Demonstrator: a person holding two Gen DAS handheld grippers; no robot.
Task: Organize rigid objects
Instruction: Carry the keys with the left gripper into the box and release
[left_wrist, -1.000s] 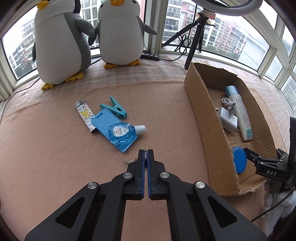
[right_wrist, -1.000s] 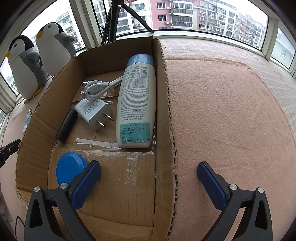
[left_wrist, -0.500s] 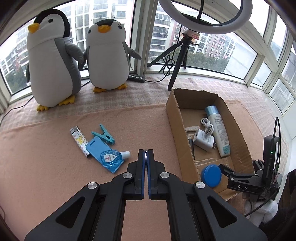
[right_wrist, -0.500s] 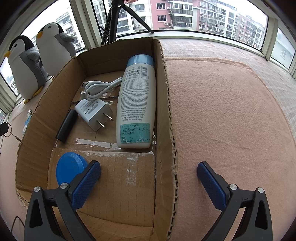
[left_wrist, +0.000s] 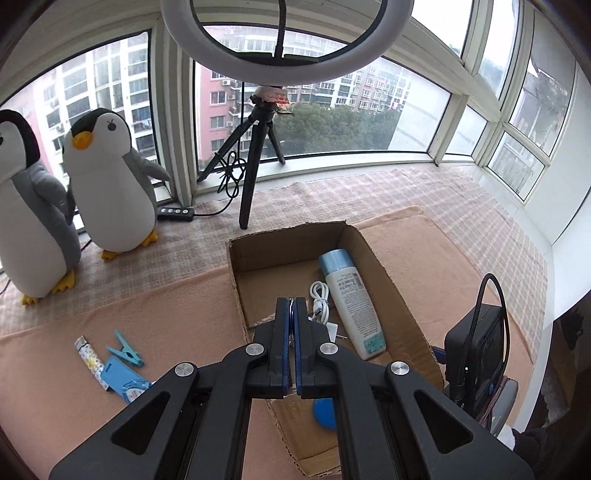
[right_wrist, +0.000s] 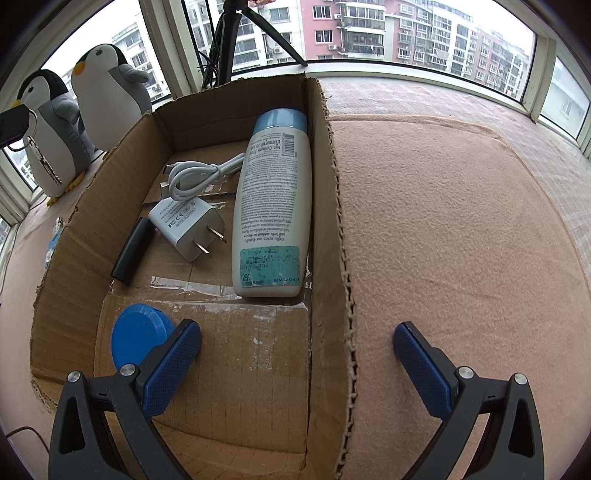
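Pads of my right gripper (right_wrist: 297, 332) stand wide apart and hold nothing. The left pad is over the near flap of the cardboard box (right_wrist: 328, 184) and the right pad is over the pink blanket (right_wrist: 461, 240), so the right wall of the box appears between them. Just beside the left pad a blue round lid (right_wrist: 136, 336) lies in the near corner of the box. Further inside, a white bottle (right_wrist: 273, 206) with a light blue cap lies along the right wall. Left of it are a white charger (right_wrist: 184, 225) and a black stick (right_wrist: 133, 249), and behind the charger lies a coiled white cable (right_wrist: 199, 177).

My left gripper (left_wrist: 292, 302) is pressed together above the left wall of the box. It is pinching a ring of keys (right_wrist: 40, 162), which hangs free below the tips in the right wrist view.

Outside the box, on the blanket to the left, a patterned lighter (left_wrist: 88, 360), a teal clip (left_wrist: 125, 352) and a blue card holder (left_wrist: 118, 373) lie close together. A small bottle of blue liquid (left_wrist: 135, 387) rests on the card holder.

Far behind, two plush penguins (left_wrist: 110, 184) stand at the window, and a black tripod (left_wrist: 255, 166) carries a ring light (left_wrist: 288, 66).
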